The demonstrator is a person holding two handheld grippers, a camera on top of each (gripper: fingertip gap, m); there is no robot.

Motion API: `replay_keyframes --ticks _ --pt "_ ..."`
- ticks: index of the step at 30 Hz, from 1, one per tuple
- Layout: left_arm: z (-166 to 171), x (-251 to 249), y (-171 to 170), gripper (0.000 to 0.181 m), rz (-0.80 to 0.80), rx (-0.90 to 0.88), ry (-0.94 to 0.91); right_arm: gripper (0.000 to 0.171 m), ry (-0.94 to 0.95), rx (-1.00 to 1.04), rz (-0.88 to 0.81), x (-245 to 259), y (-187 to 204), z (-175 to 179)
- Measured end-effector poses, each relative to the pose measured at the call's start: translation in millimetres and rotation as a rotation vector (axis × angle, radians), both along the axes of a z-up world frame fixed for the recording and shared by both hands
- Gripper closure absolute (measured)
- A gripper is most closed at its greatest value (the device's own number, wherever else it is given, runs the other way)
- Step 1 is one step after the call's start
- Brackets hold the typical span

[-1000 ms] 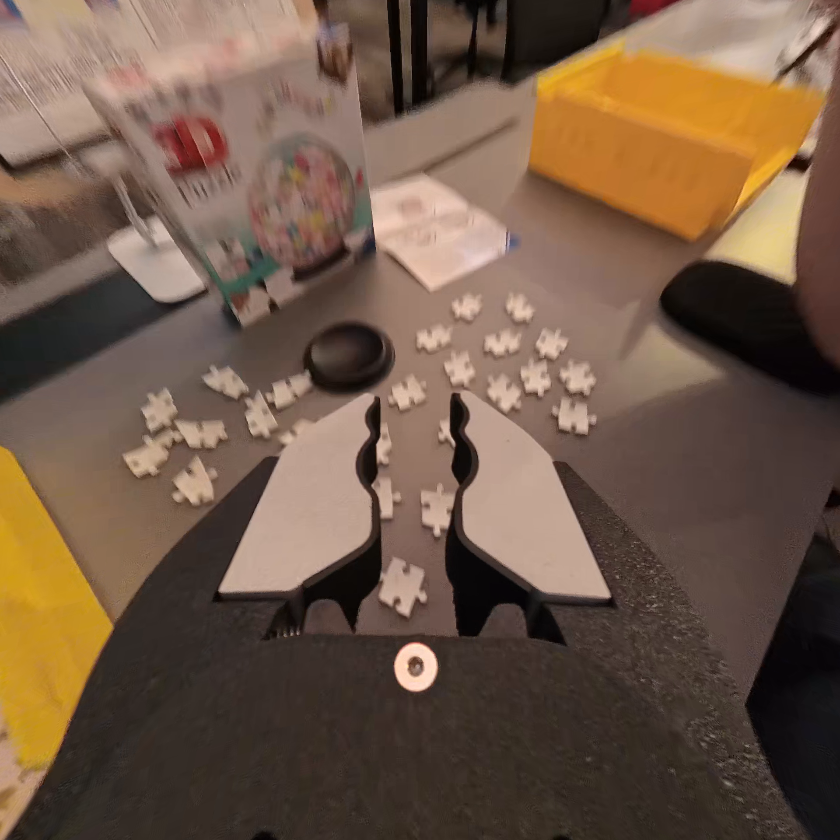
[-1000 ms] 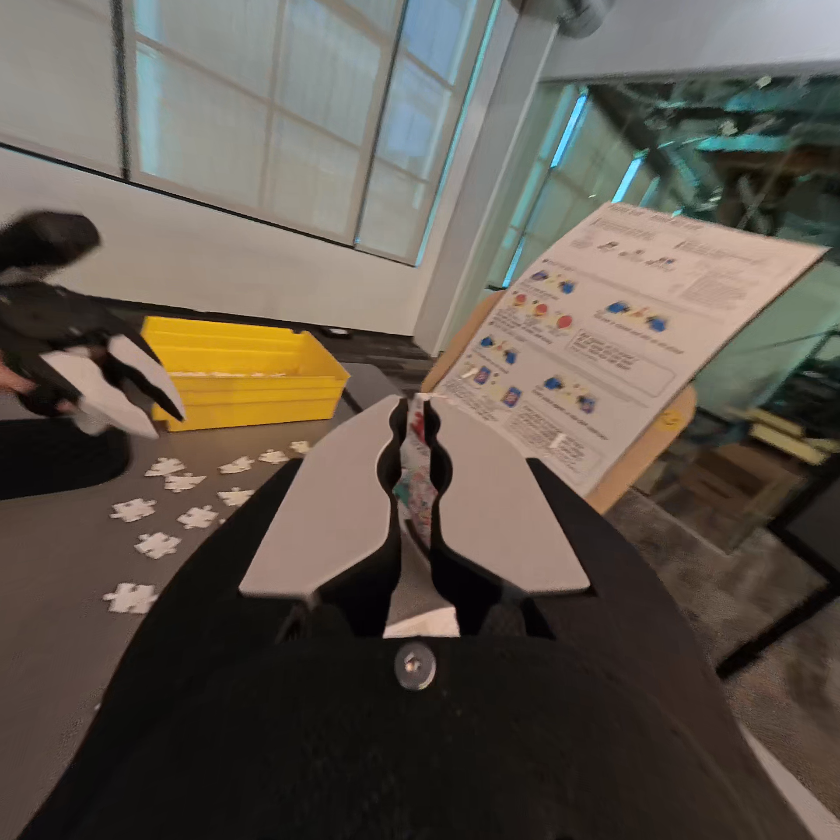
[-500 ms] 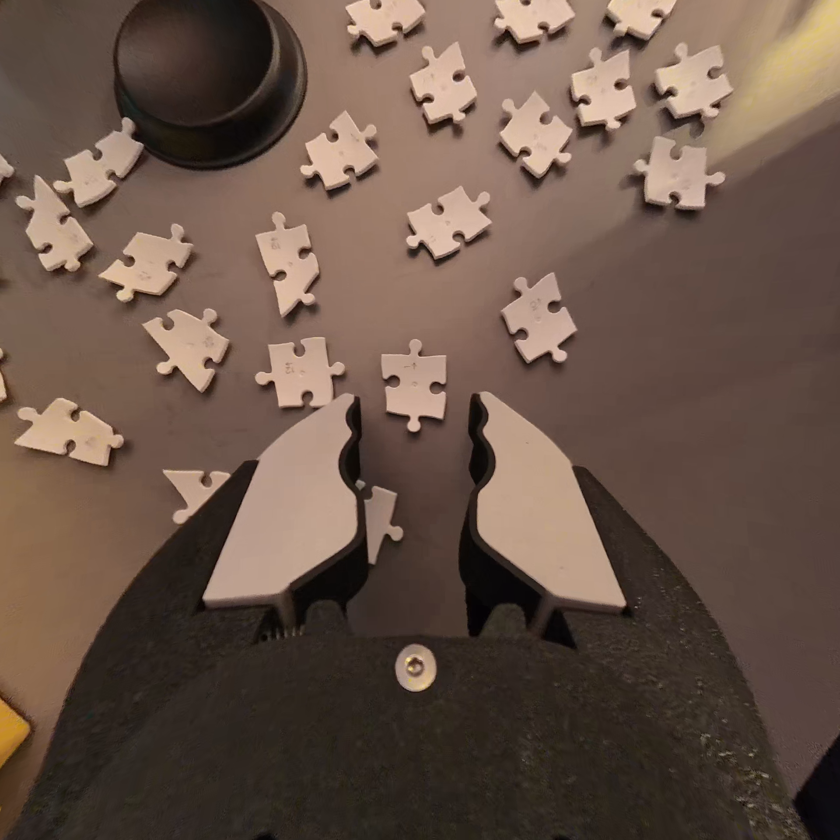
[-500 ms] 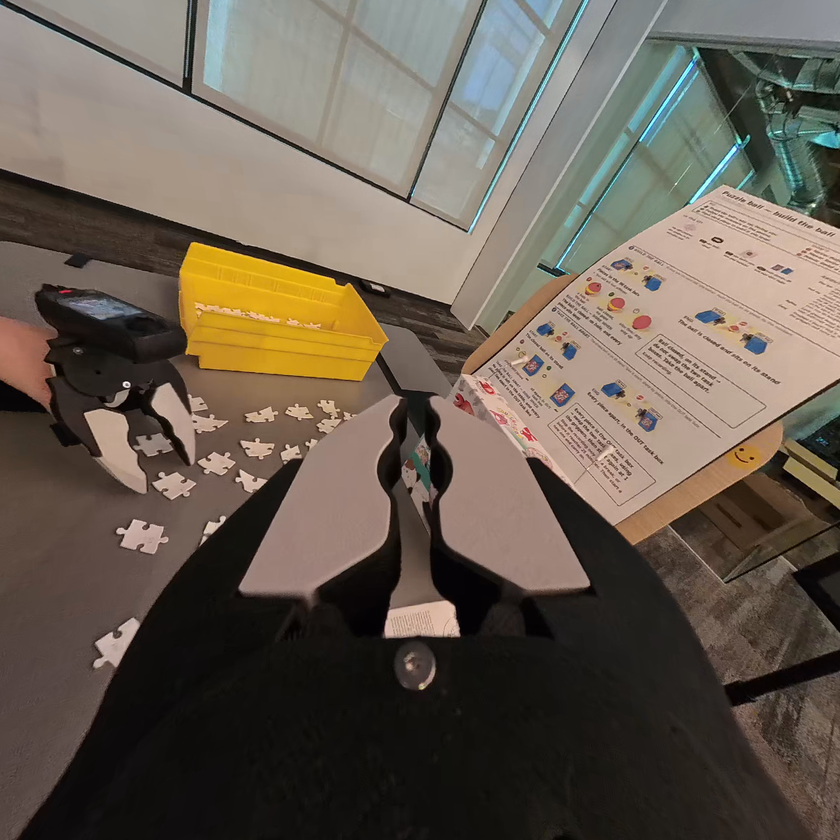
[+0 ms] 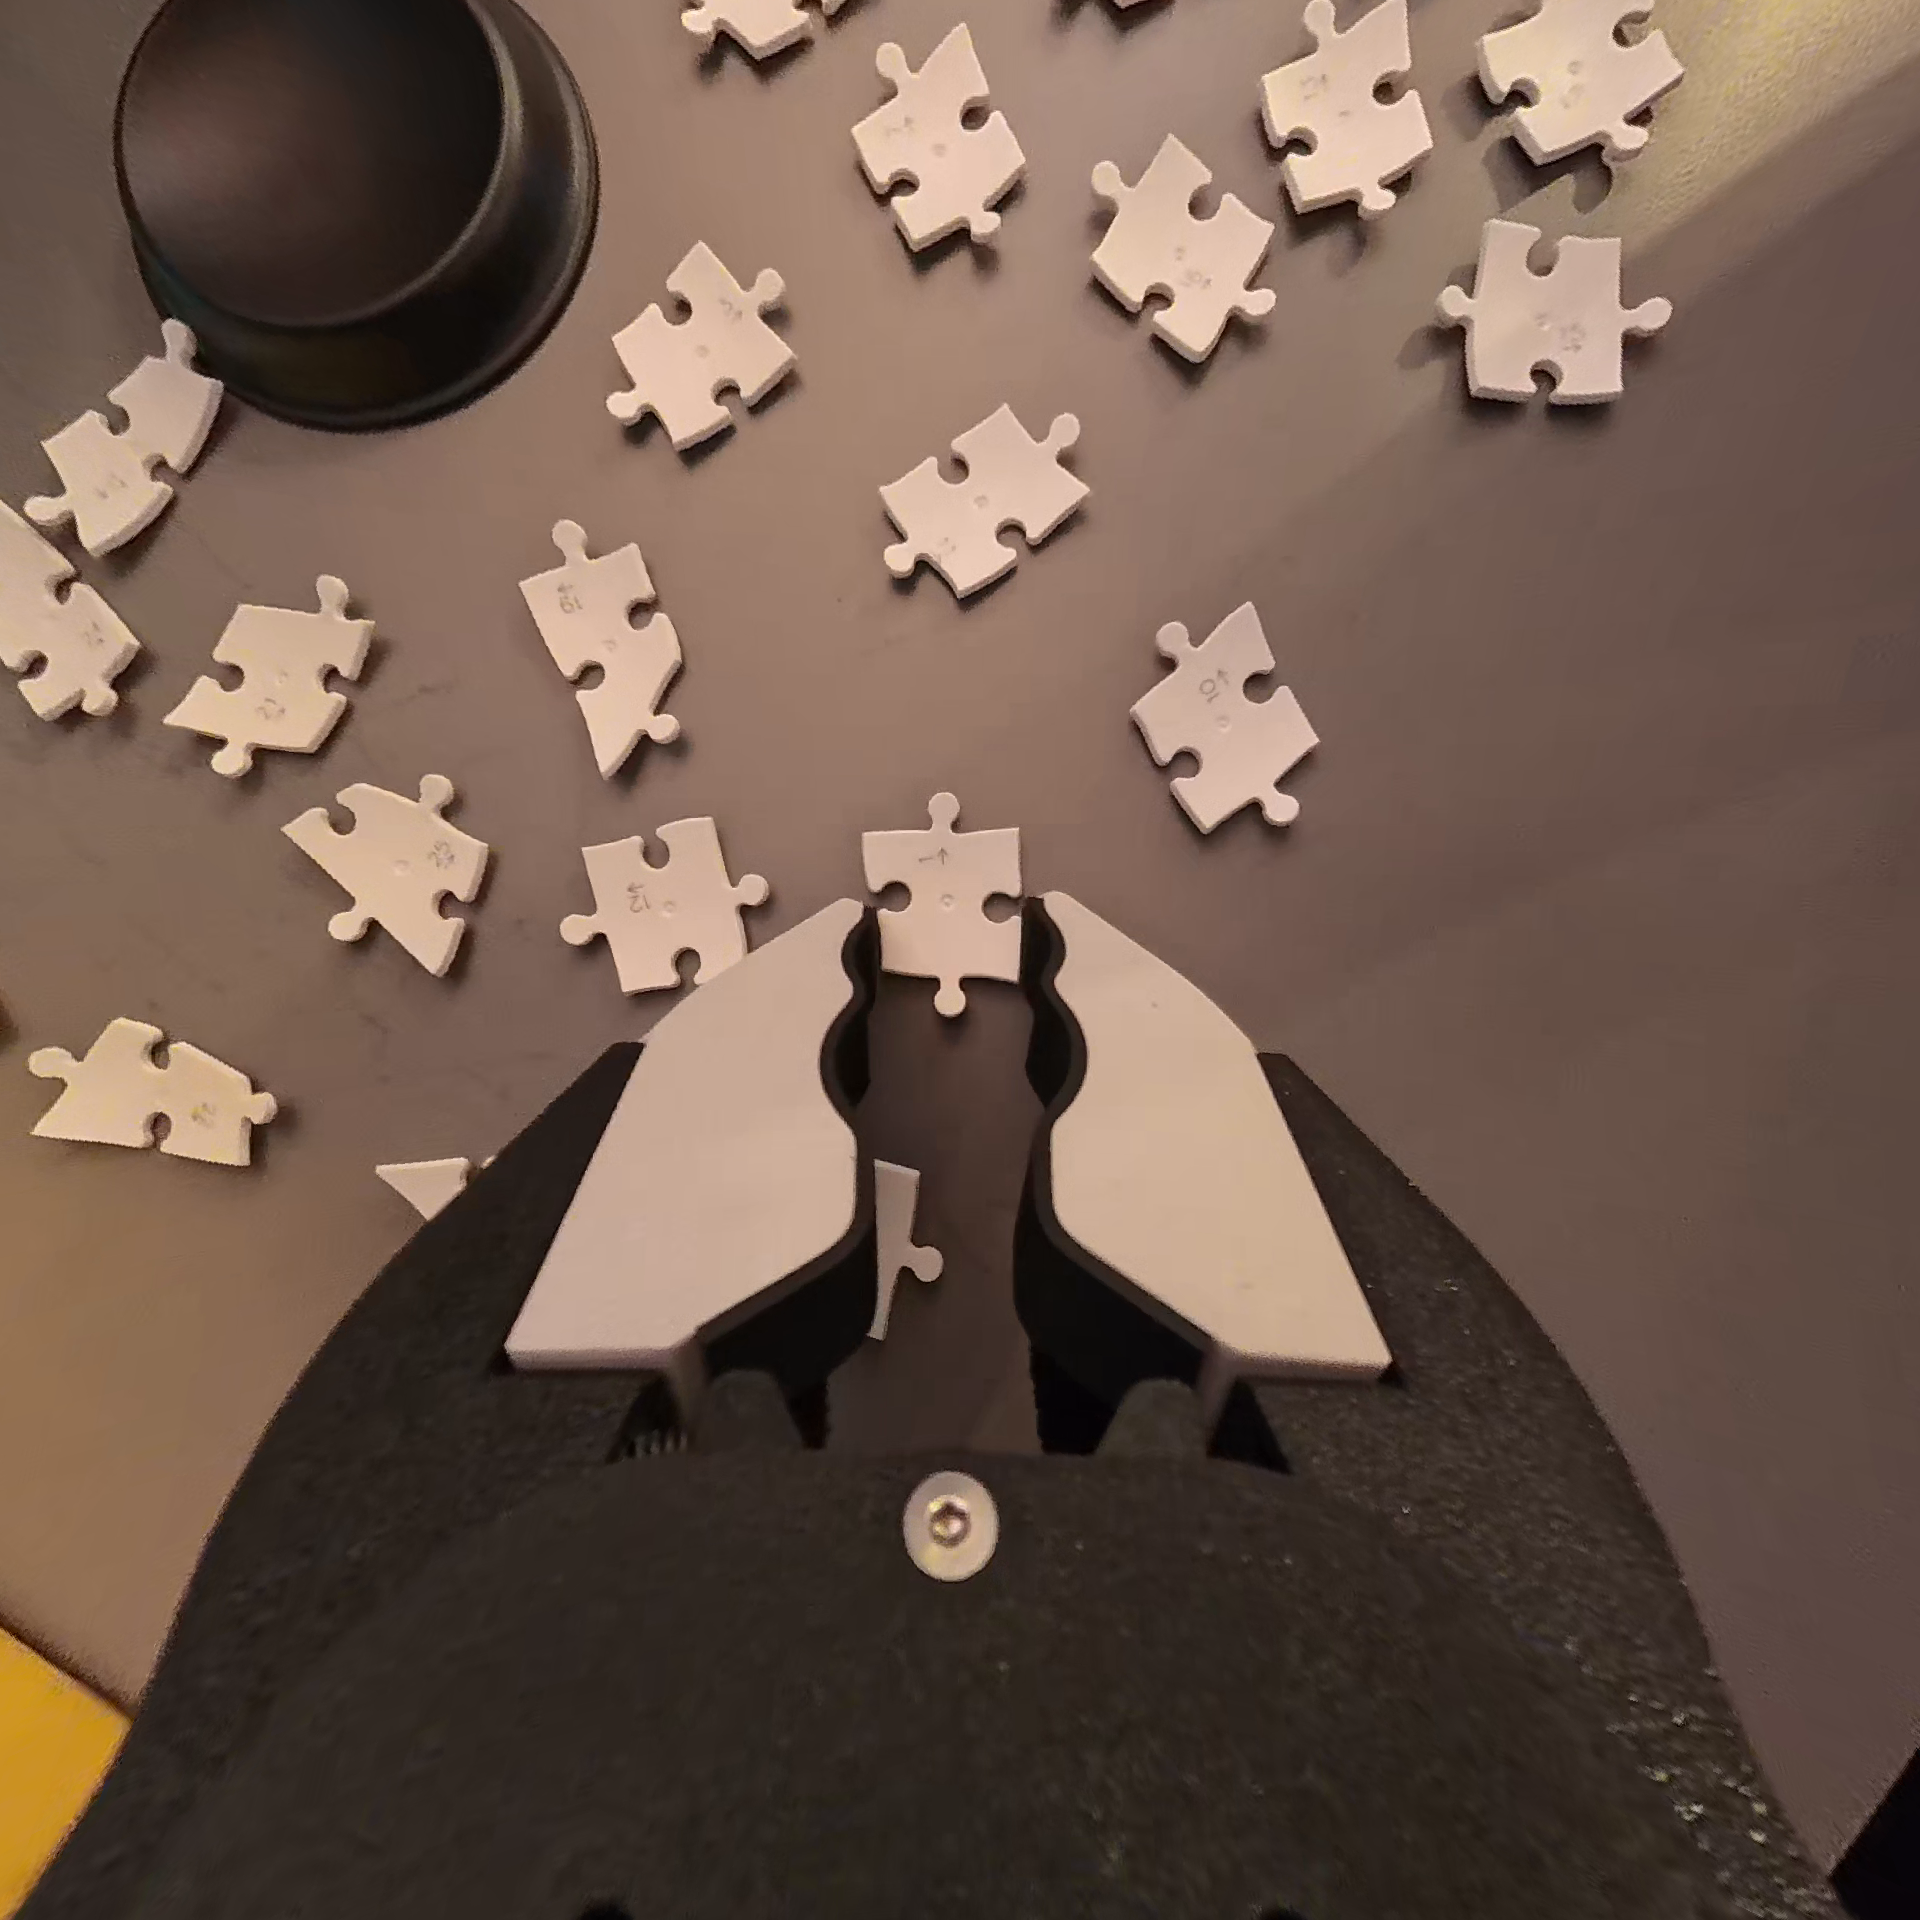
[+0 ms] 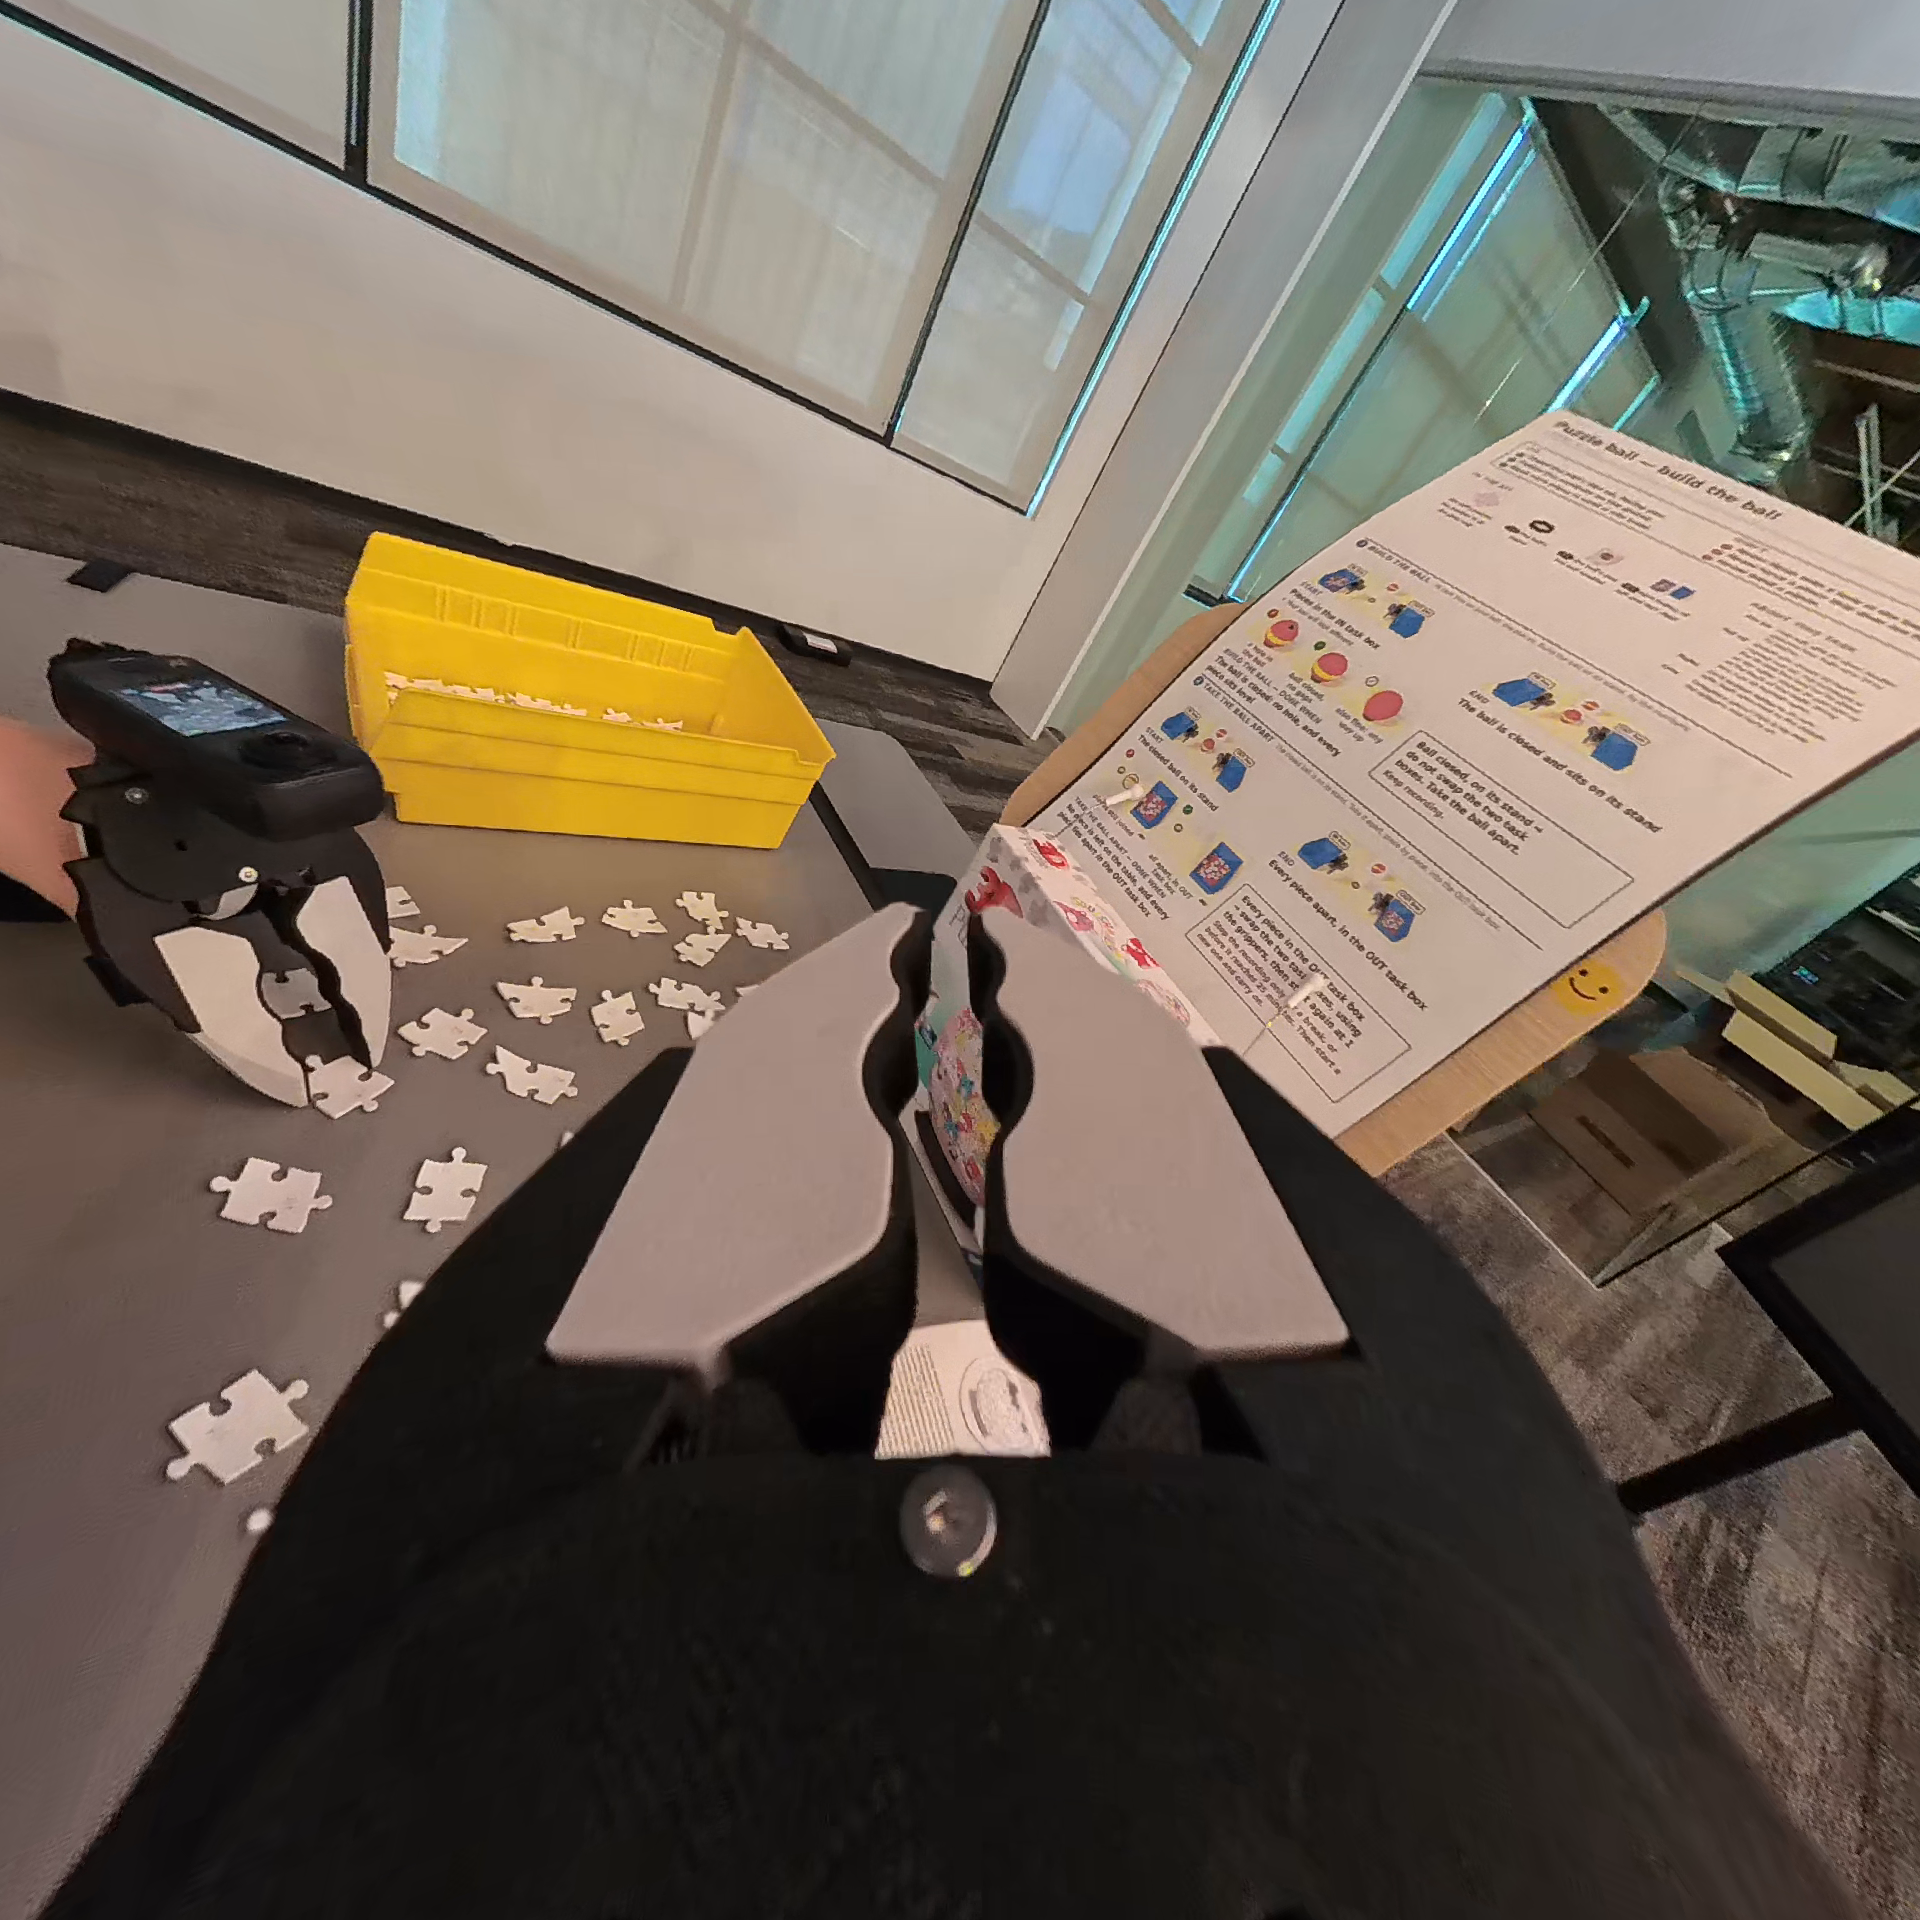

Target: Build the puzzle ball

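Note:
Several white puzzle pieces [image 5: 1221, 717] lie blank side up on the grey table [image 5: 1558, 831]. My left gripper [image 5: 948, 912] points down at the table with its fingertips pressed against both sides of one piece [image 5: 940, 878] that lies flat. The black round stand [image 5: 343, 197] sits at the upper left. In the right wrist view the left gripper [image 6: 312, 1060] stands tip-down among the pieces [image 6: 535, 997]. My right gripper [image 6: 948, 925] is held up over the table's right part, shut and empty.
A yellow bin [image 6: 582, 717] with more pieces stands at the back of the table. The colourful puzzle box [image 6: 1044, 904] and a white leaflet [image 6: 956, 1392] lie beyond the right gripper. An instruction board [image 6: 1455, 790] leans at the right. A yellow edge [image 5: 42, 1745] is near the left gripper. The tips of one gripper are about 35 cm away from the tips of the other.
My left gripper has tipped down to the table, moved forward around one piece and narrowed its jaws onto it. The right gripper has stayed shut and shifted only slightly.

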State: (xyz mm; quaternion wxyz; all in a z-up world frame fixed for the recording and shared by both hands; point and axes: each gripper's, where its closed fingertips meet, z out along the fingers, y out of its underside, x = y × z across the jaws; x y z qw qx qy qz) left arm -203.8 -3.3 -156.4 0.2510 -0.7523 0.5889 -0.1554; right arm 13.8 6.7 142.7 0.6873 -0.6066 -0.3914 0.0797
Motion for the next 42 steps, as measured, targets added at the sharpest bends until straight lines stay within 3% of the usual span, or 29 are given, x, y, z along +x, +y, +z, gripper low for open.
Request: replay_keyframes --ticks 9,15,22,42 --pt "17.5 11.3 -9.3 0.155 -0.029 -0.045 -0.089 0.164 -0.010 -0.008 -0.078 28.2 4.8 -1.0" --pt "39.8 44.1 -60.3 0.155 -0.204 -0.095 -0.147 0.164 -0.038 -0.015 -0.085 31.2 2.8 -2.9" --pt "20.6 70.9 -103.2 0.155 -0.343 -0.116 -0.047 0.164 -0.048 -0.011 -0.078 32.1 -3.8 -0.4" --pt "-1.8 58.0 -116.8 0.155 -0.462 -0.089 0.093 0.164 -0.074 -0.045 -0.028 30.5 -10.7 -6.4"
